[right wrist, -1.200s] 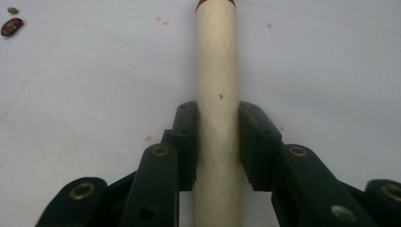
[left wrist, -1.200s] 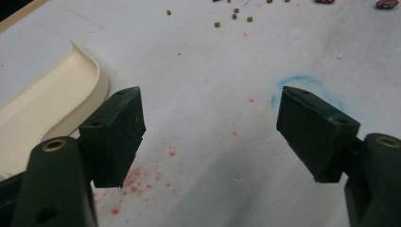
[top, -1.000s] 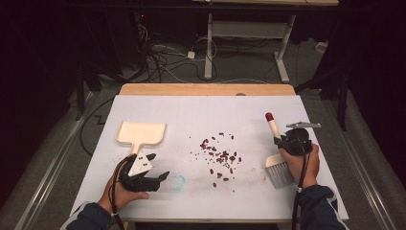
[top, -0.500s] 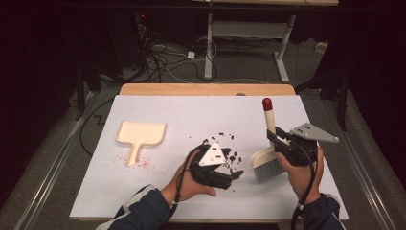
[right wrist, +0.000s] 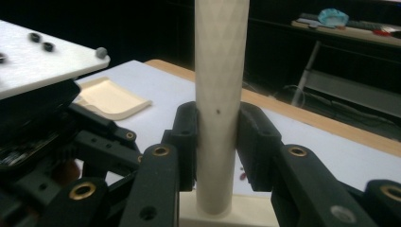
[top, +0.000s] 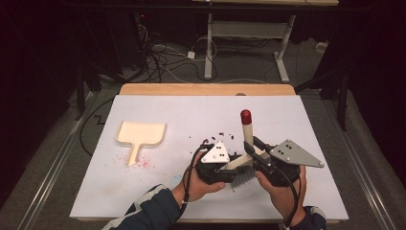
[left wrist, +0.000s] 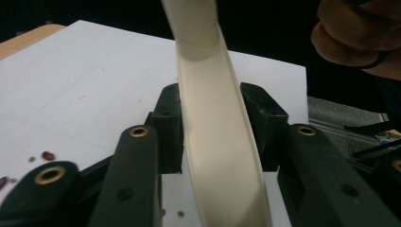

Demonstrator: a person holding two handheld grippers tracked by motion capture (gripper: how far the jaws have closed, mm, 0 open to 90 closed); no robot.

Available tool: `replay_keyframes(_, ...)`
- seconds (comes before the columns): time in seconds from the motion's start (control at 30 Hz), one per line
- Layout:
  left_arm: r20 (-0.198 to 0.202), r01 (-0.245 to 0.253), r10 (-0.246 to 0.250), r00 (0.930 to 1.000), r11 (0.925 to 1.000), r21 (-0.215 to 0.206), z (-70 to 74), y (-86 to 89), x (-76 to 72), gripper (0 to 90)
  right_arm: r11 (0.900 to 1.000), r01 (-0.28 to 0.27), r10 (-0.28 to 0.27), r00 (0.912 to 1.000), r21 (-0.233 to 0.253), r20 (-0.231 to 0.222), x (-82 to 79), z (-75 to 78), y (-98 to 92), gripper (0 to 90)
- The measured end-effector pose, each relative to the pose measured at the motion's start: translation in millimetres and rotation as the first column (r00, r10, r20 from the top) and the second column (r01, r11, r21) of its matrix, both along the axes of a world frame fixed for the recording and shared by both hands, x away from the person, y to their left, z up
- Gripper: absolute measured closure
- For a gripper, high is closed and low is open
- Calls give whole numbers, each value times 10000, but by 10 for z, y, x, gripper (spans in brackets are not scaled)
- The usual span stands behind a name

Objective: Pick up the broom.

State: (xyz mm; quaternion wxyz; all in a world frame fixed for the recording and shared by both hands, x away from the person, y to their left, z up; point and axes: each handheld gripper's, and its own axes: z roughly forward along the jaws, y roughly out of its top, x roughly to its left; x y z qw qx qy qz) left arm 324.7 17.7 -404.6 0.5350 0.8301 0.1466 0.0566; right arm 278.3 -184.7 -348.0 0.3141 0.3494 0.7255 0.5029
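Both grippers met over the bench [top: 143,191]: the right gripper [right wrist: 217,137] clamped the brush [top: 247,136] handle, the left gripper [left wrist: 217,127] closed on its cream head

No text, label, brand, number or sign can be read in any view. The brush [top: 245,143], the dustpan [top: 141,135], the white table top [top: 158,115] and the grey three-cornered plates on the left gripper [top: 225,167] and the right gripper [top: 253,152] carry no lettering, only plain surfaces and screw heads.
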Motion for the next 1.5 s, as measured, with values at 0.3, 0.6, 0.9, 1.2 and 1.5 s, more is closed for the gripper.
replay_keyframes(0.3, 444, 640, -677, 9967, 9947, 801, 197, 382, -40, 658, 9531, -2989, 2994, 9541, -485, 34, -3, 58, -80, 522)
replay_keyframes(0.6, 168, 2385, -2471, 9688, 9490, 2063, 94, 601, -206, 657, 7943, -5659, 5168, 8206, -2211, -2439, 104, -233, -23, 424)
replay_keyframes(0.9, -226, 2763, -2780, 9603, 9367, 2152, 42, 587, -182, 599, 6604, -7354, 6364, 6554, -1518, -4067, 196, -589, 152, 663)
replay_keyframes(1.2, 1263, -482, 274, 9916, 9852, 1644, 231, 944, -163, 267, 7345, -6487, 5565, 7439, -1993, -3700, 260, -496, -2, 674)
replay_keyframes(1.5, 1711, -4336, 4083, 8967, 8878, 1540, -268, 1946, -254, 222, 8707, -4552, 3892, 8693, -1862, -3048, 447, -332, -332, 674)
